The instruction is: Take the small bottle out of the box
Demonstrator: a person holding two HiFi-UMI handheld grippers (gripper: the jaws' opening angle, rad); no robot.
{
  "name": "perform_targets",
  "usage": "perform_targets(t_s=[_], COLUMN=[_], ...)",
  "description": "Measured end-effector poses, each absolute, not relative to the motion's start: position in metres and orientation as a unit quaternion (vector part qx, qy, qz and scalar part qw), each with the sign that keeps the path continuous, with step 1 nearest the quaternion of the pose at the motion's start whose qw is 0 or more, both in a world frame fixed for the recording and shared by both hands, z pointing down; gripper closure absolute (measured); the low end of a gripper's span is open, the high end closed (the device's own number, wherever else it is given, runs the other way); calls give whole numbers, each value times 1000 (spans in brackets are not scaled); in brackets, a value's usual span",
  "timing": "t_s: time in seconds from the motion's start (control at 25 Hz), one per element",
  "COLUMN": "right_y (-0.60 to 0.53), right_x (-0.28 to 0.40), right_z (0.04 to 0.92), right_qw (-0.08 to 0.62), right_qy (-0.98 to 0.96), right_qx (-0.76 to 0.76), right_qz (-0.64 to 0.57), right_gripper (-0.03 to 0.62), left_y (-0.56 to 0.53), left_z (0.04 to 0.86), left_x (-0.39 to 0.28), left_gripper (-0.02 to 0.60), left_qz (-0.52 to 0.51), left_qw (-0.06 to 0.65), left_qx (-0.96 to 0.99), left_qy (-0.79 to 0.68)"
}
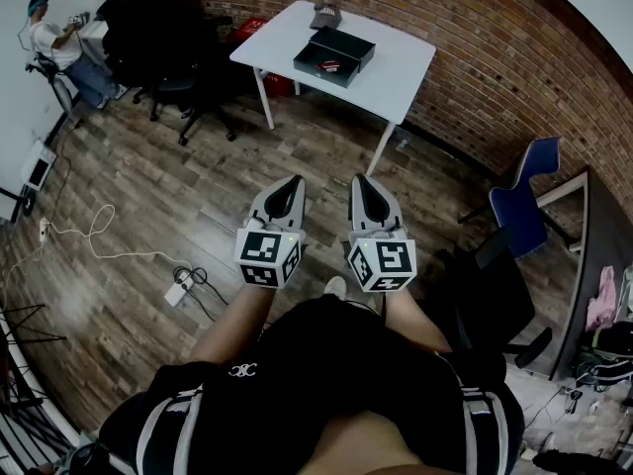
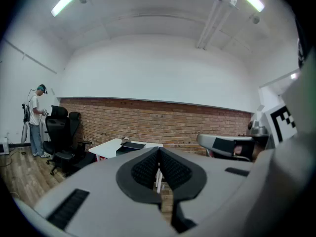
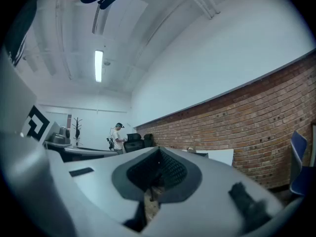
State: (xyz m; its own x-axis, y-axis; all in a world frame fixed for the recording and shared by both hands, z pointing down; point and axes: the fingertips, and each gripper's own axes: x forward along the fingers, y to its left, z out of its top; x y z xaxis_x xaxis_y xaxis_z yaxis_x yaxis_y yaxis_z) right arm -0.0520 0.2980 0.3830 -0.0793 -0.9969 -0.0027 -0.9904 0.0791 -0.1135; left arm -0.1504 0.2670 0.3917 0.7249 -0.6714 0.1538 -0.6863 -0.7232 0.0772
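Note:
An open black box (image 1: 333, 55) lies on a white table (image 1: 396, 62) far ahead by the brick wall. A small red and white thing (image 1: 329, 65) lies inside it, too small to make out. The person holds both grippers out at waist height over the wooden floor, well short of the table. My left gripper (image 1: 293, 182) and right gripper (image 1: 361, 182) point at the table side by side, both shut and empty. In the left gripper view the box (image 2: 131, 145) shows just past the closed jaws (image 2: 158, 150). The right gripper view shows its jaws (image 3: 159, 153) closed together.
Black office chairs (image 1: 163, 43) stand left of the table, and a person (image 1: 59, 43) stands at the far left. A blue chair (image 1: 524, 206) and a dark desk (image 1: 593, 255) are at the right. A power strip (image 1: 178, 290) with cables lies on the floor. A small grey object (image 1: 326, 14) sits behind the box.

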Motion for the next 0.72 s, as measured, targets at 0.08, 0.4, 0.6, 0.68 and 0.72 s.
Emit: perform_targets(t_s=[0.08, 0.4, 0.6, 0.68, 0.72], right_y=[292, 270, 251, 244, 242], right_x=[-53, -56, -50, -46, -44], right_z=[384, 385, 382, 380, 379], right_qw=[36, 44, 48, 47, 48], right_qy=[733, 738, 734, 735, 737], right_qx=[-678, -672, -677, -675, -673], right_qz=[-41, -38, -40, -36, -36], right_gripper=[565, 565, 563, 563, 563], left_y=[260, 237, 216, 209, 205], left_z=[391, 393, 388, 387, 387], left_x=[-150, -151, -148, -143, -139], left_gripper=[568, 568, 568, 568, 568], left_qz=[56, 57, 55, 54, 54], left_qw=[64, 63, 62, 62, 62], left_qx=[927, 926, 925, 925, 925], left_qy=[-366, -367, -370, -371, -370])
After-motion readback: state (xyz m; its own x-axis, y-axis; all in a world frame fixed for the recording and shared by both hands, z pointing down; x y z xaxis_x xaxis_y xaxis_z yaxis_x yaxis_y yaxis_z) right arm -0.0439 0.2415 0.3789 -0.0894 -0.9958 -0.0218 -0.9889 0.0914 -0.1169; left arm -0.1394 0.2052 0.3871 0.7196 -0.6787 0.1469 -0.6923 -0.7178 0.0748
